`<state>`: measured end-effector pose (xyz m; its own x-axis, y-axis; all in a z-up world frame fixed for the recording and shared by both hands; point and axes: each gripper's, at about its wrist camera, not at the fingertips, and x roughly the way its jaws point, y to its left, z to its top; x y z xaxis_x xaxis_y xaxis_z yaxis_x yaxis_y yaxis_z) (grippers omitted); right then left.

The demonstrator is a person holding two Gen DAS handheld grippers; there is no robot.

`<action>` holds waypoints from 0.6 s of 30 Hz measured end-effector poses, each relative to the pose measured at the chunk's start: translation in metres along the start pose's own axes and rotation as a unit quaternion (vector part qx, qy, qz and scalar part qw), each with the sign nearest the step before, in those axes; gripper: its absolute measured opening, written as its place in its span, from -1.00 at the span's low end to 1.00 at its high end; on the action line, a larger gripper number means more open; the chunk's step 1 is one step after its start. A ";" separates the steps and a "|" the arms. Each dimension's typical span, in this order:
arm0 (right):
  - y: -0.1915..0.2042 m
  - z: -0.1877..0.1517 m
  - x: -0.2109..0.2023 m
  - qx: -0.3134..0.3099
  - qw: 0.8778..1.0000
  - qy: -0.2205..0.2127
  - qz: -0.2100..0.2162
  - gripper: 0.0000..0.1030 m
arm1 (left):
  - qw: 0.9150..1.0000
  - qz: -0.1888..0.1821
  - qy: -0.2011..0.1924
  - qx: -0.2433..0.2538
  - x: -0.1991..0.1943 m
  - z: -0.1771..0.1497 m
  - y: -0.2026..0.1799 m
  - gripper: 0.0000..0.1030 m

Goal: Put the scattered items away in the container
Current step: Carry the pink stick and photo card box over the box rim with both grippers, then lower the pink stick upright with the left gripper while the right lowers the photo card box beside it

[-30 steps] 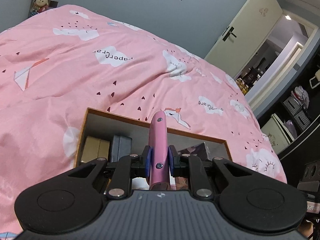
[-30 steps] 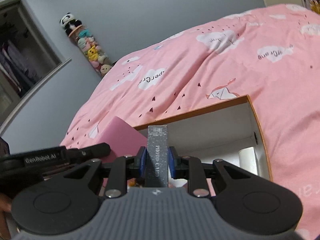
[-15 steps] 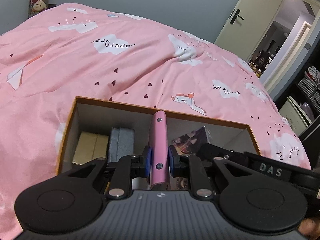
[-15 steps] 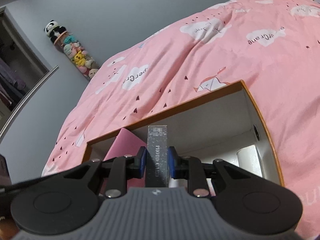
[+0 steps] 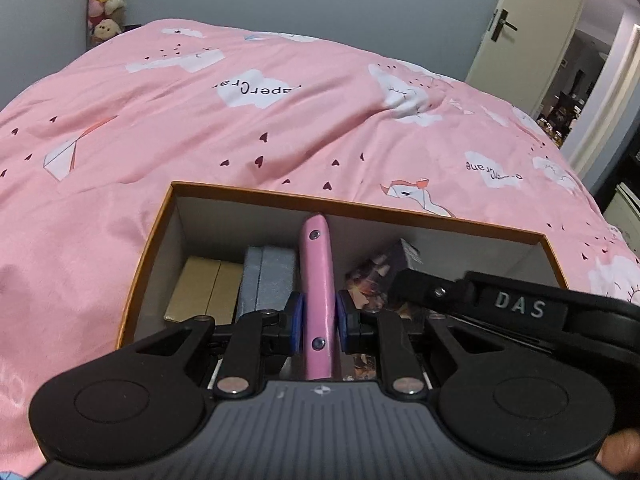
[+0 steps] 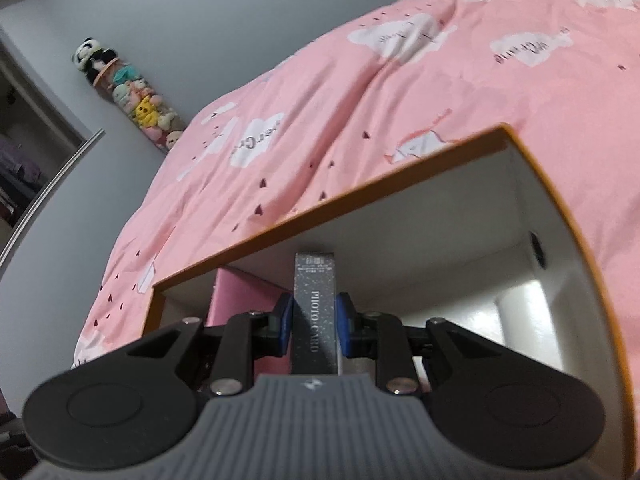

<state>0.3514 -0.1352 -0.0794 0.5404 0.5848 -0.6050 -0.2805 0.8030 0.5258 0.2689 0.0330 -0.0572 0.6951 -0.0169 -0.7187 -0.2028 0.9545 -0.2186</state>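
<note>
An open cardboard box (image 5: 256, 194) with an orange rim lies on the pink bedspread. My left gripper (image 5: 318, 322) is shut on a flat pink case (image 5: 318, 276), held edge-up over the box's inside. Beneath it lie a tan box (image 5: 208, 290), a grey box (image 5: 268, 280) and a dark printed box (image 5: 376, 276). The right gripper's black body (image 5: 516, 304) crosses the box at the right. In the right wrist view my right gripper (image 6: 314, 320) is shut on a grey glittery "PHOTO CARD" box (image 6: 315, 312) inside the cardboard box (image 6: 360, 196). The pink case (image 6: 240, 300) shows to its left.
A white roll (image 6: 524, 312) stands in the box's right corner. The pink bedspread (image 5: 280, 120) surrounds the box. A column of plush toys (image 6: 132, 92) hangs on the grey wall. An open door (image 5: 532, 28) lies beyond the bed at the right.
Both grippers have sunk toward the box with their items still gripped. The box fills more of both views, and the right gripper's body has come into the left wrist view.
</note>
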 end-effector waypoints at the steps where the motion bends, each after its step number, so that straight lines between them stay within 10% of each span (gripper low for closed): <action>1: 0.002 0.000 0.002 -0.006 1.000 0.000 0.003 -0.51 | 1.000 0.002 0.000 0.002 0.001 0.000 0.000 -0.61; 18: 0.026 -0.006 0.011 -0.048 0.998 -0.017 -0.043 -0.52 | 0.995 0.055 -0.017 0.082 0.006 -0.013 -0.020 -0.62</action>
<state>0.3455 -0.1075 -0.0756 0.5924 0.5100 -0.6237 -0.3060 0.8586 0.4114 0.2682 0.0095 -0.0655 0.6980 0.0983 -0.7093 -0.1656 0.9858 -0.0263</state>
